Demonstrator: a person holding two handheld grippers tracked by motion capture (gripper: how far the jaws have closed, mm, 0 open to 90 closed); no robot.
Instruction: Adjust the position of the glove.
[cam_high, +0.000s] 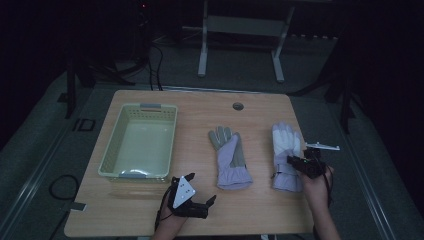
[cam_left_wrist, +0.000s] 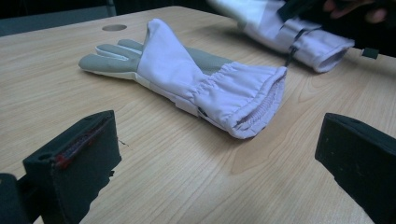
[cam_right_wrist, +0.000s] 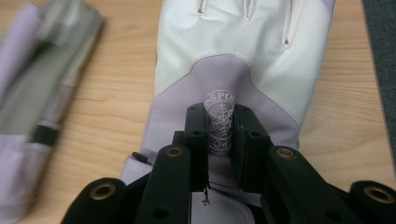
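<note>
Right tool (cam_right_wrist: 219, 128): jaws nearly closed, pinching a ridge of lilac fabric at the snowflake badge on the back of the right glove (cam_right_wrist: 243, 60); in the high view it sits at the lower right of the frame, over that glove's wrist.

Left tool (cam_left_wrist: 210, 186): released, jaws wide apart, hovering low over bare desk (cam_left_wrist: 154, 182) at the bottom of the frame, aimed at the open cuff of the left glove (cam_left_wrist: 187, 79).

Doing the step well: the pinch looks shallow, taking the top layer alone. A deeper bite through both layers near the cuff would likely stop the fabric slipping out when lifted. A straight rise before any sideways travel should keep the fingers from dragging.

Right glove, place and heading: flat on the desk at centre right of the high view (cam_high: 287, 150), back side up. Long axis runs bottom to top of the frame, cuff toward the person, fingers toward the far edge.

Left glove, place and heading: middle of the high view (cam_high: 231, 157), well apart from its mate. Grey palm up, with one lilac edge folded over it. Axis nearly parallel, cuff near, fingers leaning slightly to the upper left.

Basket (cam_high: 113, 150): pale green, at left centre of the high view, long side parallel to the gloves, a likely destination.
</note>
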